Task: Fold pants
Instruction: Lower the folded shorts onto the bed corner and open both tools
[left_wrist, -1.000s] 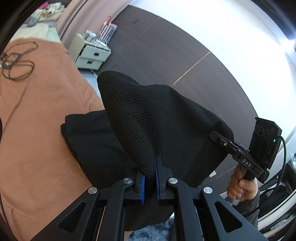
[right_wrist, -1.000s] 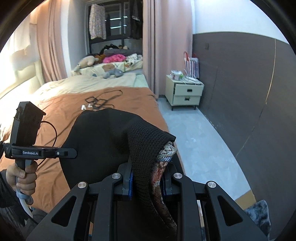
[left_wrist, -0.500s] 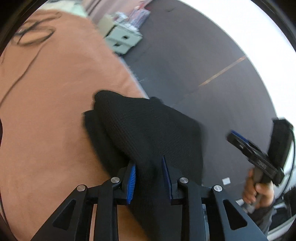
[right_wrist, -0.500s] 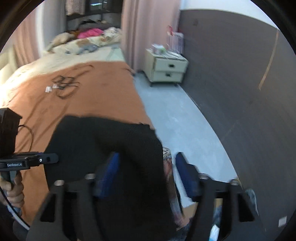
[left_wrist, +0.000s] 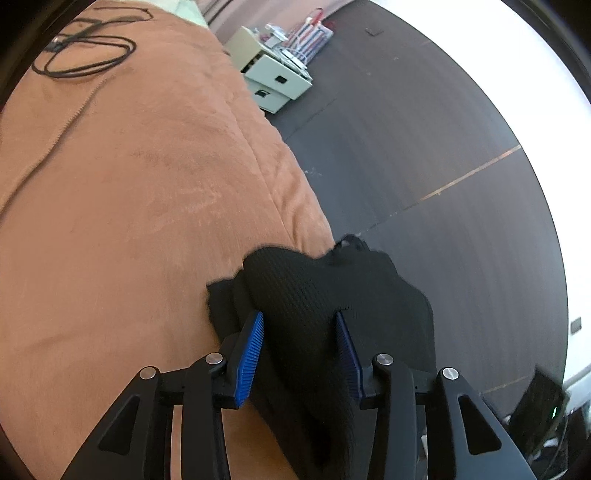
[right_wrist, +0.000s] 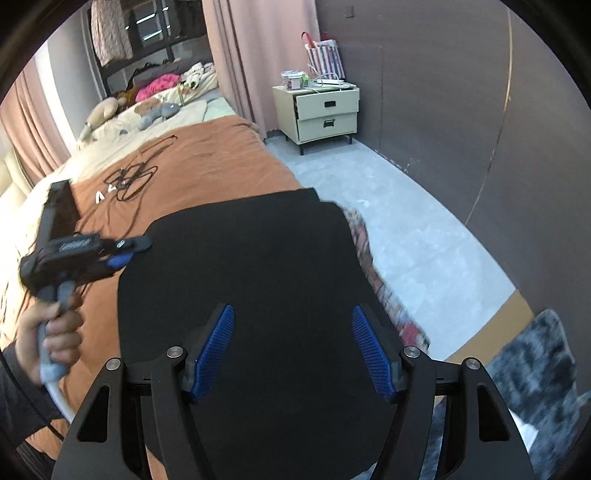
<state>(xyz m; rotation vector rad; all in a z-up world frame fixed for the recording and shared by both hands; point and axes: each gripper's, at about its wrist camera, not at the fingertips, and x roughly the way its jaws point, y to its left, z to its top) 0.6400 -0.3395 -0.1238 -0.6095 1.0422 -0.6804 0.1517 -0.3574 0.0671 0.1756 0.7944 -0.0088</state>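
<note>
The black pants (right_wrist: 240, 266) lie folded on the orange blanket (right_wrist: 207, 158) at the bed's right edge, a patterned lining (right_wrist: 369, 258) showing along their right side. My right gripper (right_wrist: 293, 350) hovers open just above them, nothing between its blue pads. In the left wrist view a loose hump of the knitted pants (left_wrist: 317, 295) sits between the pads of my left gripper (left_wrist: 301, 347). Its jaws are opening and the pads stand off the cloth. The right wrist view shows the left gripper (right_wrist: 136, 247) at the pants' left edge, held by a hand (right_wrist: 55, 328).
A black cable (right_wrist: 129, 177) lies coiled on the blanket farther up the bed. A cream nightstand (right_wrist: 325, 110) stands by the dark wall, across the grey floor (right_wrist: 406, 221). A grey rug (right_wrist: 535, 369) lies at the lower right. Soft toys (right_wrist: 155, 110) sit at the bed's far end.
Both grippers came down with the raised pants fold and laid it on the bed. The right jaws sprang wide and let the cloth go; the left pads spread apart.
</note>
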